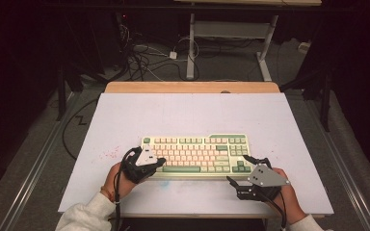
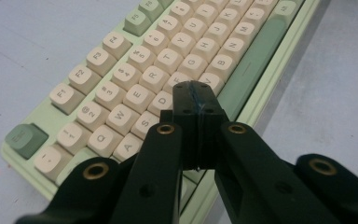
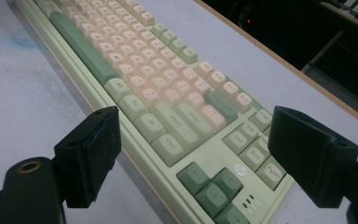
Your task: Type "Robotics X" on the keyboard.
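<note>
A green and cream mechanical keyboard [image 1: 196,153] lies on the white tabletop [image 1: 183,115], toward the person's edge. The left gripper [image 2: 196,95] hovers over the keyboard's left letter keys, its jaws pressed together with nothing between them, tips above the D and F keys. The right gripper [image 1: 243,169] sits just off the keyboard's front right corner, by the arrow keys [image 3: 212,186], jaws spread wide and empty.

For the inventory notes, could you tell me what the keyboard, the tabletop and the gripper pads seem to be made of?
The keyboard looks like matte moulded plastic: smooth cream and green keys with printed letters. The tabletop seems a pale painted or laminated board, lightly stained, with a bare wooden edge behind. The right gripper's pads look like black rubber or foam with a dull, grainy face; which one is unclear.
</note>
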